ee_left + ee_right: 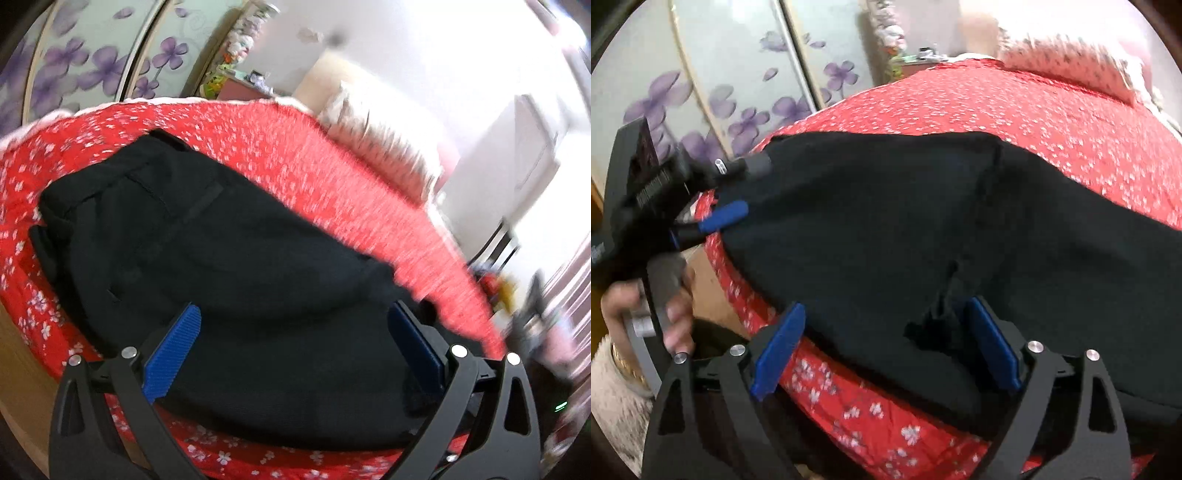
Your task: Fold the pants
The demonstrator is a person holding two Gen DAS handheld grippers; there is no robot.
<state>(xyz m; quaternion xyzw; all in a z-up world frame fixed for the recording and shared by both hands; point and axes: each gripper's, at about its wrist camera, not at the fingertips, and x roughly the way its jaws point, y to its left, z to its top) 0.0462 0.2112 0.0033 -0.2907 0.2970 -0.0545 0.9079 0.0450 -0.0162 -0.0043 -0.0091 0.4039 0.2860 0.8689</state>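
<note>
— Two claws, both spread wide, neither pinching anything yet. See the left claw (291, 339)? Its blue pads (173, 354) sit either side of the near edge of the black pants (221, 236), with cloth between them but not clamped.

— And the right claw (886, 343)?

— Same story: jaws apart, hovering over a bunched bit of the pants' near edge, close to the side of the bed. From that side you can also see the left claw (727, 214) poking at the far end of the garment, held in the person's hand (665, 306).

— Where do the pants lie, exactly?

— Spread across the red flowered bedspread (295, 147), near its edge, already looking doubled over somewhat. A pillow (373, 136) sits farther up the bed, well apart.

— What might go wrong?

— I'd guess a shallow bite. Thick dark fabric in layers: if a claw closes on only the top layer, the fold lifts crooked. And being so near the bed's edge, a tug could drag the lot off onto the floor.
</note>
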